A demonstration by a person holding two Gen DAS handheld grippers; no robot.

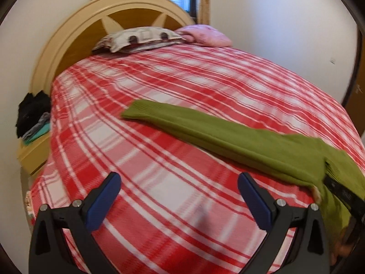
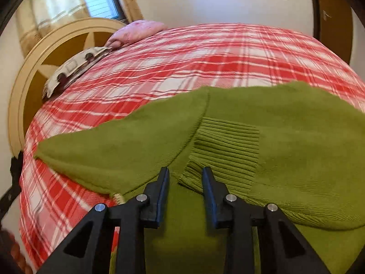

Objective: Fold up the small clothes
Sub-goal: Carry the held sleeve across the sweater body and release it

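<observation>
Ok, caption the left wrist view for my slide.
Open left claw hovers above the red plaid bedspread, with a green sweater's sleeve stretched out flat ahead.

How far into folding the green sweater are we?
Done: one cuff is folded in over the green sweater. In hand: nothing; the right gripper is open over the cuff, the left gripper open above bare bedspread. Left: the other sleeve lies stretched out.

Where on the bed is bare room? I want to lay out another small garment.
Free: the plaid bedspread between the pillows and the green sweater, and the near-left corner under the left gripper. Crowded: the right side, where the sweater spreads.
</observation>
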